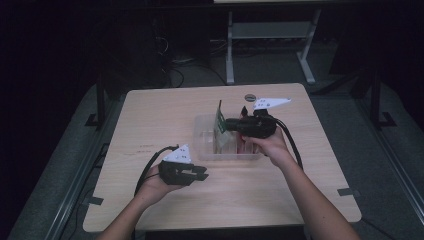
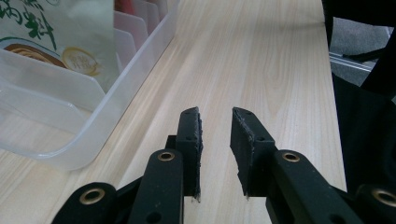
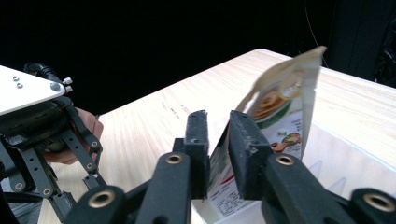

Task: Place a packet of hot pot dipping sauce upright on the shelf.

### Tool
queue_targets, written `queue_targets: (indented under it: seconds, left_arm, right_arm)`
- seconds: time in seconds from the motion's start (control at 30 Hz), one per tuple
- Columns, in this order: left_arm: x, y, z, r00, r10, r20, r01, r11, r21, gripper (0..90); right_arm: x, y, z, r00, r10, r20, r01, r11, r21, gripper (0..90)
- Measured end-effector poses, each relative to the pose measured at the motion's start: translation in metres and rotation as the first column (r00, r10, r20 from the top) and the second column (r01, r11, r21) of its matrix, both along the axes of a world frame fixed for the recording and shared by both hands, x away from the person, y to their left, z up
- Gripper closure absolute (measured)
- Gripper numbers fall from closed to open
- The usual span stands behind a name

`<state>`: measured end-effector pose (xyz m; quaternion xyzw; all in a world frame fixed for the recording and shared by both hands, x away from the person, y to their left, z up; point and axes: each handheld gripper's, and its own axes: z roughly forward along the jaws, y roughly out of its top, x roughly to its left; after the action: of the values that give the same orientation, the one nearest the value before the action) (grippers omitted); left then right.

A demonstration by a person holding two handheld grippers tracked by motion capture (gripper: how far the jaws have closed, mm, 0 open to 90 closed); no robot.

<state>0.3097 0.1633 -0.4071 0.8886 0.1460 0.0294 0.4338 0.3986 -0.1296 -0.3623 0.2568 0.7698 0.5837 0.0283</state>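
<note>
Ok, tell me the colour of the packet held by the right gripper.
The packet is mostly white with green and brown print, best seen in the right gripper view.

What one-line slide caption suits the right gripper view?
Right gripper pinches a printed packet standing in a clear bin on the wooden table.

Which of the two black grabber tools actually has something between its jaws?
The right gripper, over the clear bin: its jaws pinch a printed packet. The left gripper has open jaws with only table between.
</note>
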Motion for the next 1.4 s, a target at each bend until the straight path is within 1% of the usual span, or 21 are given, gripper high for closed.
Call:
queue_targets:
  seconds: [0.1,0.17,0.23,0.3,0.33,0.4,0.5,0.6,0.63,0.8,0.9,0.93,0.97,1.0,1.1,1.13,1.17,1.2,1.3,1.4]
  left_arm:
    - [0.000,0.000,0.000,1.0000,0.003,-0.003,-0.003,1.0000,-0.002,72.3]
    - [0.000,0.000,0.000,1.0000,0.004,-0.003,-0.004,1.0000,-0.003,71.8]
    - [0.001,0.001,0.000,1.0000,0.003,0.000,-0.003,1.0000,0.000,71.0]
    - [0.001,0.001,0.000,1.0000,0.009,-0.004,-0.009,1.0000,-0.001,70.3]
    - [0.002,0.002,0.000,1.0000,0.008,-0.002,-0.008,1.0000,0.003,69.7]
    - [0.002,0.003,0.002,0.9999,0.011,0.002,-0.011,0.9999,0.009,68.4]
    - [0.003,0.003,0.002,0.9997,0.023,-0.010,-0.023,0.9996,0.013,64.9]
    - [0.003,0.004,0.001,0.9991,0.036,-0.021,-0.035,0.9991,0.025,60.3]
    - [0.003,0.004,0.000,0.9985,0.044,-0.031,-0.044,0.9987,0.028,58.2]
    - [0.004,0.005,-0.001,0.9958,0.075,-0.054,-0.072,0.9963,0.047,48.3]
    - [0.003,0.007,-0.001,0.9927,0.087,-0.083,-0.083,0.9950,0.056,43.4]
    - [0.003,0.008,-0.001,0.9928,0.088,-0.082,-0.083,0.9946,0.061,42.3]
    - [0.002,0.009,-0.001,0.9901,0.100,-0.098,-0.094,0.9937,0.060,41.4]
    - [0.003,0.010,0.000,0.9915,0.094,-0.090,-0.088,0.9938,0.067,40.1]
    - [0.001,0.014,0.000,0.9897,0.107,-0.095,-0.100,0.9926,0.068,38.1]
    - [0.000,0.015,0.000,0.9888,0.113,-0.097,-0.107,0.9924,0.061,37.8]
    - [0.000,0.017,0.001,0.9895,0.111,-0.093,-0.105,0.9919,0.072,37.5]
    - [-0.002,0.019,0.001,0.9886,0.118,-0.094,-0.112,0.9914,0.069,37.4]
    - [-0.005,0.026,0.000,0.9887,0.124,-0.084,-0.118,0.9899,0.078,36.3]
    - [-0.008,0.032,-0.002,0.9889,0.129,-0.075,-0.122,0.9887,0.087,34.8]
  right_arm:
    - [-0.003,-0.001,0.002,1.0000,0.001,0.007,-0.001,1.000,-0.011,72.3]
    - [-0.006,-0.001,0.004,0.9999,0.000,0.017,0.000,0.999,-0.032,68.9]
    - [-0.009,-0.002,0.006,0.9998,0.000,0.022,0.001,0.998,-0.055,61.6]
    - [-0.013,-0.001,0.008,0.9995,-0.008,0.030,0.011,0.996,-0.085,55.3]
    - [-0.016,-0.002,0.009,0.9990,-0.015,0.043,0.019,0.994,-0.106,52.4]
    - [-0.021,-0.002,0.009,0.9987,-0.020,0.046,0.026,0.991,-0.129,48.4]
    - [-0.028,-0.005,0.009,0.9986,-0.023,0.047,0.031,0.987,-0.156,44.7]
    - [-0.037,-0.009,0.009,0.9985,-0.026,0.048,0.033,0.985,-0.167,42.5]
    - [-0.040,-0.011,0.009,0.9988,-0.024,0.043,0.031,0.985,-0.170,41.8]
    - [-0.050,-0.020,0.006,0.9988,-0.030,0.039,0.036,0.985,-0.167,40.2]
    - [-0.056,-0.026,0.003,0.9989,-0.028,0.038,0.034,0.985,-0.170,39.8]
    - [-0.058,-0.027,0.002,0.9991,-0.027,0.034,0.032,0.984,-0.174,39.7]
    - [-0.059,-0.029,0.001,0.9991,-0.028,0.032,0.034,0.984,-0.177,39.7]
    - [-0.061,-0.031,-0.002,0.9992,-0.023,0.033,0.029,0.983,-0.184,39.5]
    - [-0.067,-0.036,-0.008,0.9994,-0.021,0.026,0.026,0.978,-0.207,38.9]
    - [-0.070,-0.038,-0.010,0.9996,-0.023,0.018,0.026,0.978,-0.206,38.8]
    - [-0.072,-0.040,-0.012,0.9997,-0.020,0.015,0.023,0.977,-0.210,38.4]
    - [-0.074,-0.041,-0.014,0.9997,-0.021,0.012,0.023,0.976,-0.215,38.2]
    - [-0.081,-0.048,-0.023,0.9997,-0.021,-0.010,0.018,0.973,-0.230,37.1]
    - [-0.087,-0.057,-0.031,0.9993,-0.028,-0.026,0.021,0.967,-0.254,35.5]
